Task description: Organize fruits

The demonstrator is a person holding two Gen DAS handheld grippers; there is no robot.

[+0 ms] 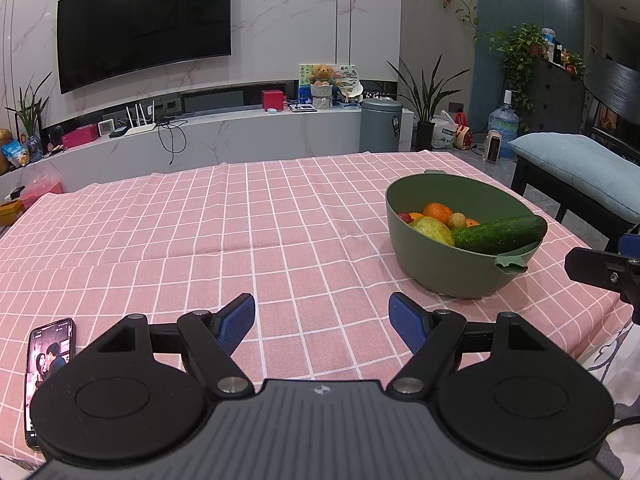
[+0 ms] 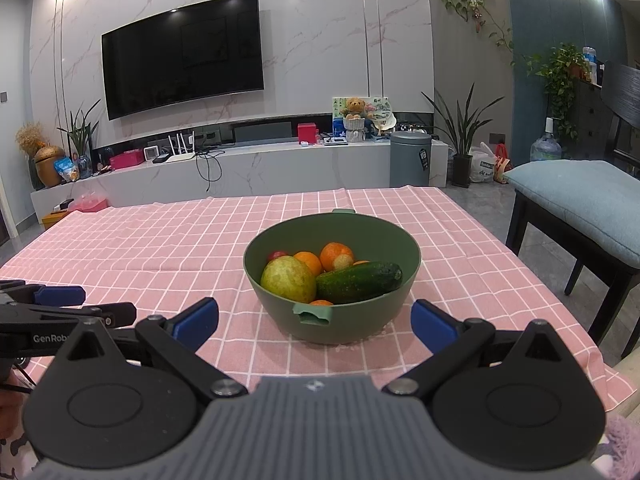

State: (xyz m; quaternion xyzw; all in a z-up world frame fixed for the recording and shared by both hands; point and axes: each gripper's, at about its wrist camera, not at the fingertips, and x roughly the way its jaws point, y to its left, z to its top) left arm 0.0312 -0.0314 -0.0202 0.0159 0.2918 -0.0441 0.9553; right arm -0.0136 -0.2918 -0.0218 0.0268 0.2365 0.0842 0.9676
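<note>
- The tabletop (image 2: 160, 248), under a pink checked cloth, fills the middle of both views; apart from the bowl and a phone, no fruit lies loose on the cloth that shows.
- The green bowl (image 2: 332, 320) stands at the centre of the right wrist view and at the right of the left wrist view, upright on the cloth with a small handle tab facing the camera.
- The fruits all sit inside it: a cucumber (image 2: 360, 282) lies slantwise across the front with one end up against the rim, a yellow-green pear-like fruit (image 2: 288, 280) is just beside it to the left, oranges (image 2: 336, 256) are behind, and a small red fruit (image 2: 276, 255) peeks out at the back.
- This fits either a bowl waiting to be sorted out onto the cloth or one already filled, so I judge no further than that.
- The right gripper (image 2: 314, 320) hovers low in front of the bowl, its blue fingers spread wide to either side of the bowl's base and holding nothing.
- The left gripper (image 1: 322, 320) hangs over bare cloth at the lower centre of its view, fingers also wide apart and empty, well clear of the bowl.
- Any reach into the bowl should, I think, come from above, since the cucumber bridges the other fruit and could roll them.
- A phone (image 1: 50, 376) lies at the lower left of the left wrist view.
</note>
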